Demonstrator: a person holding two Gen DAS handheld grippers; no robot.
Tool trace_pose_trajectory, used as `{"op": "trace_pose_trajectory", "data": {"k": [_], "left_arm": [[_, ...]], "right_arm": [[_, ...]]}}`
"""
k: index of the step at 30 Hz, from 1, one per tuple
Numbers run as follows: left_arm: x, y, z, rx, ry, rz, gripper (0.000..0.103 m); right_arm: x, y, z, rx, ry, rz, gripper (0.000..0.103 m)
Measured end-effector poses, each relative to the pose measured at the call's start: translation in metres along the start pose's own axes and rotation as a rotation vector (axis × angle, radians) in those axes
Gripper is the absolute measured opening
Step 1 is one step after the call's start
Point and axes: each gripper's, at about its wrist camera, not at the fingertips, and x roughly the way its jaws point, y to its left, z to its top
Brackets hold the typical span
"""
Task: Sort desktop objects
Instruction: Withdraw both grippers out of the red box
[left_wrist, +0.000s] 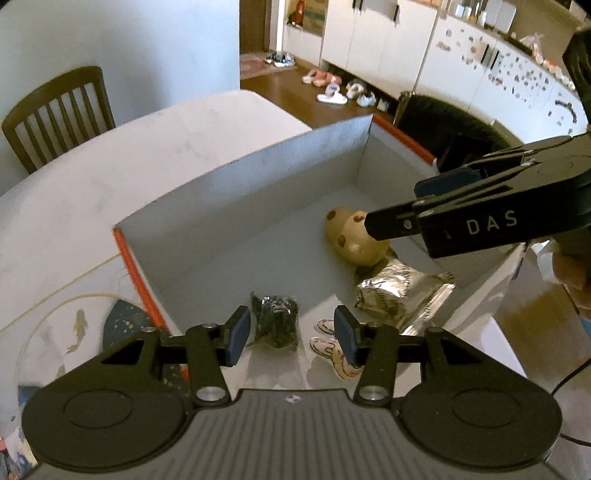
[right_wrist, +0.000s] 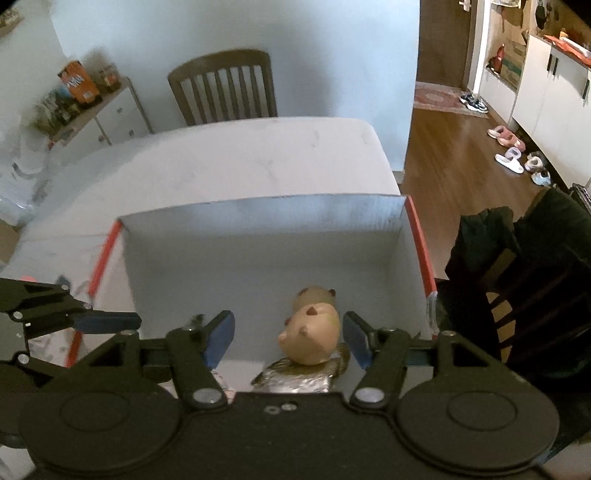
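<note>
A white cardboard box (left_wrist: 303, 173) with orange-red edges sat on the pale table (left_wrist: 122, 166), and both grippers hung above its open top. The left gripper (left_wrist: 291, 334) had its jaws spread wide with nothing between them, poised over a small black crinkled packet (left_wrist: 275, 325) lying on the box floor near the front. Just beside that packet lay a flat cartoon-figure cutout (left_wrist: 328, 349), partly hidden by the right finger. Further right, a silver foil pouch (left_wrist: 400, 291) rested on the floor, and a tan plush animal toy (right_wrist: 312, 338) lay touching its far edge. The right gripper (right_wrist: 288, 338) hovered over this toy, its jaws also spread apart, the blue pads on either side of the toy but not touching it. A wooden chair (right_wrist: 225, 88) stood beyond the table.
</note>
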Motion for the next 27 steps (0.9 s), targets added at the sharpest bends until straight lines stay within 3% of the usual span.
{"op": "trace_pose_trajectory", "data": {"k": [4, 15, 17, 27], "left_arm": [[-0.024, 0.005, -0.008, -0.028, -0.037, -0.016, 0.048], [-0.076, 0.021, -0.031, -0.028, -0.134, -0.012, 0.048], [-0.083, 0.025, -0.037, -0.027, -0.147, -0.008, 0.055], [-0.113, 0.063, -0.068, -0.069, -0.181, -0.01, 0.061]], "right_arm": [[-0.016, 0.006, -0.002, -0.009, -0.035, 0.019, 0.074], [-0.045, 0.037, -0.018, -0.033, -0.091, 0.036, 0.077], [-0.049, 0.045, -0.021, -0.038, -0.102, 0.032, 0.078], [-0.057, 0.097, -0.027, -0.061, -0.149, 0.019, 0.09]]}}
